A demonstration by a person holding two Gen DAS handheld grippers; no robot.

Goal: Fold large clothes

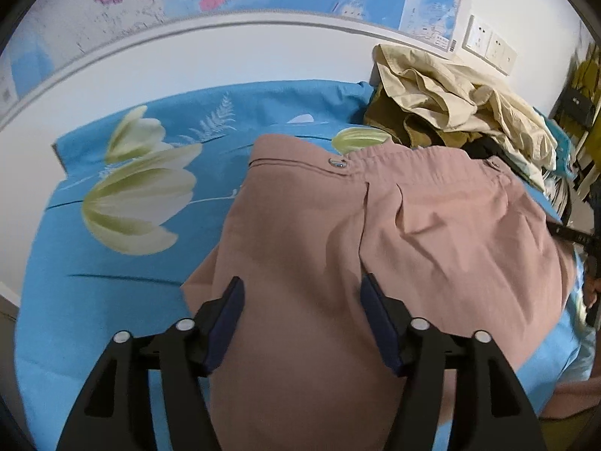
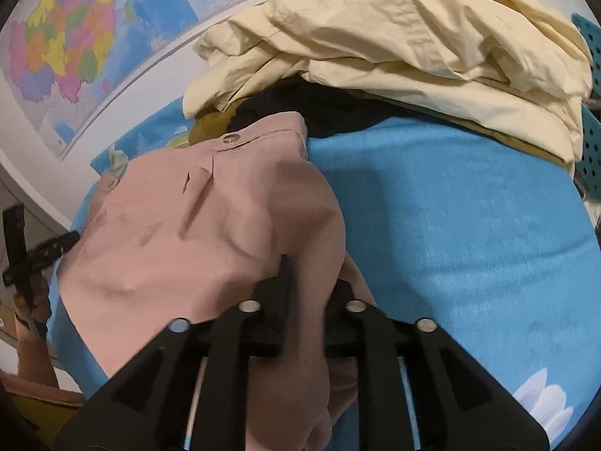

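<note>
On the blue sheet (image 1: 124,300) the pink trousers (image 1: 319,244) are spread; the left gripper (image 1: 300,293) is parted above them, while the right gripper (image 2: 311,282) is pinched on their edge. That edge should be drawn across evenly.

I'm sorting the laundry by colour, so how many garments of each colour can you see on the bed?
Pink: 1, the pink trousers
Cream: 1, the cream garment
Olive-brown: 1, the olive garment
Black: 1, the black garment
Total: 4

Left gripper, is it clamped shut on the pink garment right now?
No, the left gripper stands wide open, its pads apart above the pink garment.
</note>
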